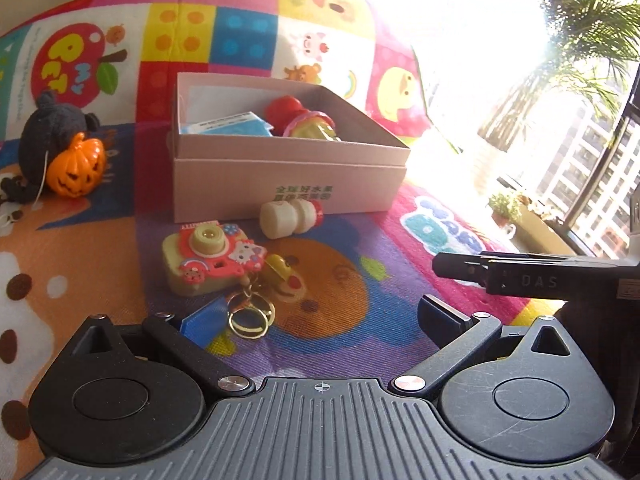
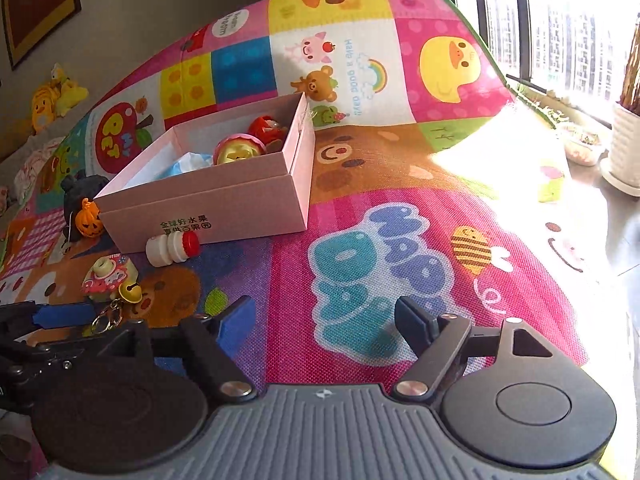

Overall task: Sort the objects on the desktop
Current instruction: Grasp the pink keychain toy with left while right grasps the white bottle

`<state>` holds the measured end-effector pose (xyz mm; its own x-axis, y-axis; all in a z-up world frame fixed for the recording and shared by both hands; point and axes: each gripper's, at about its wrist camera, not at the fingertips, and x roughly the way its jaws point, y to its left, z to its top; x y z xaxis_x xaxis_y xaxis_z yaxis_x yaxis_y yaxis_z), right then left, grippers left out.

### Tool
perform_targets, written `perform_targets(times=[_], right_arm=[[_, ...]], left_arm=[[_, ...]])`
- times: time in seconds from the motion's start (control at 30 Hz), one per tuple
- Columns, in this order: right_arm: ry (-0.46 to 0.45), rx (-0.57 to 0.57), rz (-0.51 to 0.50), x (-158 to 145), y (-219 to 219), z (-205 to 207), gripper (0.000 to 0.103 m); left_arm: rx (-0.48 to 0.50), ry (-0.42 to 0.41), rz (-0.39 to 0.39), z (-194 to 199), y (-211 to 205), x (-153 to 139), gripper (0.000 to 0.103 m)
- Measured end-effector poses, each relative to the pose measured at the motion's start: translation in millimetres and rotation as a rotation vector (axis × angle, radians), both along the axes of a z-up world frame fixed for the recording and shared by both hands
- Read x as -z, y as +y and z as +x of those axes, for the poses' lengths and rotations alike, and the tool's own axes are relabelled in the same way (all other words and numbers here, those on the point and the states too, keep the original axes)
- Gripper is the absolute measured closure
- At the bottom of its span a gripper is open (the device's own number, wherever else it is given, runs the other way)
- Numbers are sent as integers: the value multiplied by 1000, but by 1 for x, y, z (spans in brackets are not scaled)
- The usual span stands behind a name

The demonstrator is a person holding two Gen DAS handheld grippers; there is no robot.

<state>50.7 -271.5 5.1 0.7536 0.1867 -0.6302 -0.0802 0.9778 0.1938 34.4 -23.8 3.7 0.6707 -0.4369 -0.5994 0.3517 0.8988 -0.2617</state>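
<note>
Left hand-held gripper (image 1: 320,320): released, jaws wide apart, nothing btwn; low over the mat, blue pad just beside keyring.
Right hand-held gripper (image 2: 326,312): released, jaws apart, nothing btwn; over pink patch of mat (image 2: 400,240).
Pink box (image 1: 288,184): open on mat; red-topped toy (image 1: 304,120) + blue packet (image 1: 228,126) inside.
White bottle (image 1: 290,216): lying on side, touching box front.
Camera toy (image 1: 208,260): near left jaws, w/ keyring (image 1: 250,320).
Pumpkin (image 1: 76,166): left of box, against black plush (image 1: 52,136).
</note>
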Motion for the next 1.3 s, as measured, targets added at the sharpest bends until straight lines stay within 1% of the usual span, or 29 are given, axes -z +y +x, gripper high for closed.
perform_targets(times=[0.03, 0.13, 0.17, 0.2, 0.23, 0.27, 0.33, 0.37, 0.4, 0.47, 0.53, 0.6, 0.7, 0.73, 0.77, 0.83, 0.9, 1.0, 1.03, 1.07, 1.1, 1.13, 1.17, 1.3], right_arm=[[-1, 5, 5, 0, -1, 0, 24], [-7, 12, -2, 0, 0, -1, 20], [-9, 14, -7, 0, 0, -1, 19], [-11, 14, -11, 0, 1, -1, 19], [-12, 14, -14, 0, 2, -2, 18], [-13, 14, -18, 0, 2, -2, 18], [-13, 17, -28, 1, 3, -2, 17], [-12, 16, -34, 1, 4, -2, 17], [-9, 13, -45, 1, 6, -1, 16], [5, -11, -71, 1, 12, 2, 15], [13, -61, -105, -2, 21, 7, 15], [7, -116, -129, -10, 34, 12, 15], [-3, -196, -115, -27, 56, 23, 15], [2, -216, -108, -30, 64, 28, 18], [11, -235, -104, -32, 73, 34, 23], [27, -271, -118, -31, 93, 46, 28], [35, -296, -147, -27, 112, 56, 28], [56, -292, -195, -16, 137, 72, 30], [70, -285, -203, -13, 141, 76, 36], [86, -279, -207, -10, 143, 79, 47], [78, -269, -212, -10, 145, 79, 48], [81, -269, -218, -11, 145, 79, 57], [86, -272, -218, -12, 145, 78, 60], [89, -273, -241, -17, 137, 72, 60]], left_arm=[[-17, -6, 3, -1, 1, -1, 0], [-145, -8, 27, 8, 9, -3, 0], [-213, 9, 34, 15, 16, -3, 0], [-253, 26, 36, 20, 19, -2, 0], [-290, 50, 35, 27, 22, -1, 0], [-306, 60, 31, 31, 25, -1, 1], [-312, 50, 54, 36, 21, -2, 7], [-307, 41, 76, 38, 17, -2, 14], [-298, 30, 99, 41, 12, -2, 17], [-290, 7, 143, 44, 6, -1, 20], [-288, -21, 189, 45, 2, 1, 23], [-280, -37, 197, 41, 3, 1, 29], [-282, -50, 200, 29, 12, -1, 32], [-280, -48, 196, 23, 17, -2, 32], [-276, -45, 190, 17, 22, -2, 32], [-272, -40, 183, 5, 30, -3, 32], [-275, -35, 177, -7, 39, -4, 32], [-298, -20, 170, -17, 51, -4, 32], [-302, -18, 167, -18, 53, -4, 32], [-308, -16, 163, -19, 56, -3, 31], [-314, -14, 158, -20, 58, -2, 30], [-316, -13, 155, -19, 59, -2, 29], [-320, -13, 152, -19, 60, -1, 28], [-316, -23, 164, -16, 55, 1, 23]])
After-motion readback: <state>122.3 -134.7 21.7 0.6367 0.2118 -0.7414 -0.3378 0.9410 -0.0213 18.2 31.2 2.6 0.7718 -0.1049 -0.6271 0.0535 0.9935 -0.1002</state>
